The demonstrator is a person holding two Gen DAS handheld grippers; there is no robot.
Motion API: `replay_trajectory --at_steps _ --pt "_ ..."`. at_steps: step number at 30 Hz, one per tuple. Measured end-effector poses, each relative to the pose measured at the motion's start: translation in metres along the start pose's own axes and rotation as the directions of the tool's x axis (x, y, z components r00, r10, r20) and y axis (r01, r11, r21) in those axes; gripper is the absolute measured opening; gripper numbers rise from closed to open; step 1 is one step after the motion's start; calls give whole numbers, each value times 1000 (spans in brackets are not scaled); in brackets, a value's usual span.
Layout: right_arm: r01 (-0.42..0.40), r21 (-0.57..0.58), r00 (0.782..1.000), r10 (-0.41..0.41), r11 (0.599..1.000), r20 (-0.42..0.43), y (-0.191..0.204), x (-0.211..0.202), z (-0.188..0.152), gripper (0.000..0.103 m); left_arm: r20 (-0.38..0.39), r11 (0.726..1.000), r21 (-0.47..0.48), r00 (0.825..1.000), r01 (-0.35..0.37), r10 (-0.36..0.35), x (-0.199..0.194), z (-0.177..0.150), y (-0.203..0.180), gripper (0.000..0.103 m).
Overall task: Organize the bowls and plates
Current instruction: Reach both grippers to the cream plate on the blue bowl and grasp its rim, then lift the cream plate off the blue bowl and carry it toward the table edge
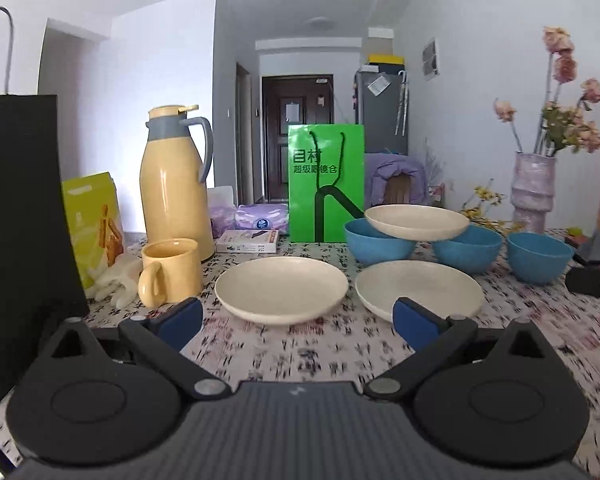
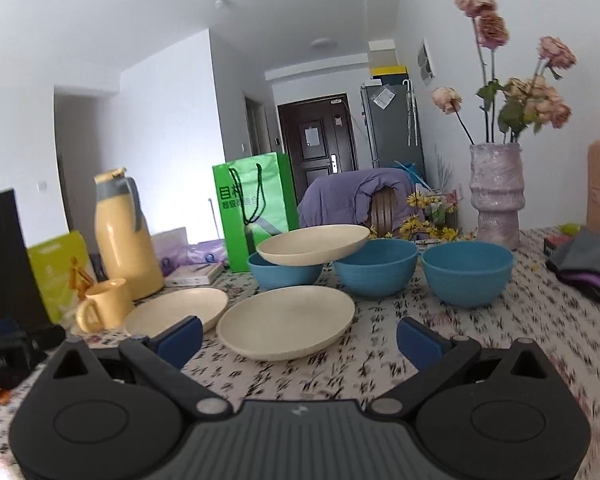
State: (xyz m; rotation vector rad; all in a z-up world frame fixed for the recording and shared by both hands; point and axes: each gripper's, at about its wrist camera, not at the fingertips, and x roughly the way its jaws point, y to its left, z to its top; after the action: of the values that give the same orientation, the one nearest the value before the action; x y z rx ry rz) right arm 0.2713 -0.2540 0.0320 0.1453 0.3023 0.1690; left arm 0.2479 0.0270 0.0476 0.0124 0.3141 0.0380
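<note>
Two cream plates lie on the patterned tablecloth: a left plate (image 1: 281, 289) (image 2: 176, 309) and a right plate (image 1: 418, 289) (image 2: 286, 321). A third cream plate (image 1: 417, 222) (image 2: 313, 245) rests on the rims of two blue bowls, the left bowl (image 1: 378, 245) (image 2: 284, 274) and the middle bowl (image 1: 468, 249) (image 2: 376, 266). A third blue bowl (image 1: 539, 256) (image 2: 467, 272) stands to their right. My left gripper (image 1: 298, 320) is open and empty just in front of the two lying plates. My right gripper (image 2: 298, 338) is open and empty around the near edge of the right plate.
A yellow mug (image 1: 170, 272) (image 2: 102, 306), a yellow thermos (image 1: 176, 180) (image 2: 124, 236), a black bag (image 1: 20, 216) and a lime box (image 1: 94, 220) stand at the left. A green bag (image 1: 326, 182) (image 2: 256, 208) stands behind the bowls. A flower vase (image 1: 532, 192) (image 2: 496, 196) stands at the right.
</note>
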Motion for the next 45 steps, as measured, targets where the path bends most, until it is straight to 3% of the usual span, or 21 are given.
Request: replay_trajectory --at_steps 3,8,14,17,19,21,24,26,31,33,38,45 --pt "-6 -1 1000 6 1000 -20 -5 27 14 103 -12 999 -14 999 44 -44 27 18 2 103" --pt "-19 -2 999 18 1000 -32 -21 75 43 102 -20 995 57 997 77 -76 84 54 -11 103" --pt "-36 7 990 37 999 -133 -49 155 87 92 -69 985 77 986 157 -152 164 94 -34 99" --pt "-34 47 986 42 998 -164 -65 201 104 83 -139 985 27 977 169 -164 219 108 -50 89" --pt "-44 109 979 65 993 -191 -79 234 112 61 -206 981 -37 959 188 -192 259 114 -56 72" --pt "-26 169 973 63 985 -221 -90 258 113 49 -245 975 -89 944 205 -221 292 115 -61 64" --pt "21 190 967 28 982 -254 -102 290 112 41 -248 976 -114 946 187 -210 324 115 -67 41" --pt "30 211 960 31 977 -278 -107 307 110 33 -291 975 -132 934 178 -210 342 115 -70 33" --pt "19 265 951 64 964 -303 -124 334 104 15 -337 974 -118 915 193 -222 369 112 -82 15" --pt "23 267 948 64 963 -312 -127 340 102 13 -360 978 -105 910 178 -205 377 110 -87 10" --pt "14 291 950 78 957 -303 -129 346 99 13 -372 974 -163 905 156 -207 384 111 -85 7" --pt "7 292 957 78 956 -278 -124 324 107 9 -333 976 -140 920 166 -205 351 121 -82 6"
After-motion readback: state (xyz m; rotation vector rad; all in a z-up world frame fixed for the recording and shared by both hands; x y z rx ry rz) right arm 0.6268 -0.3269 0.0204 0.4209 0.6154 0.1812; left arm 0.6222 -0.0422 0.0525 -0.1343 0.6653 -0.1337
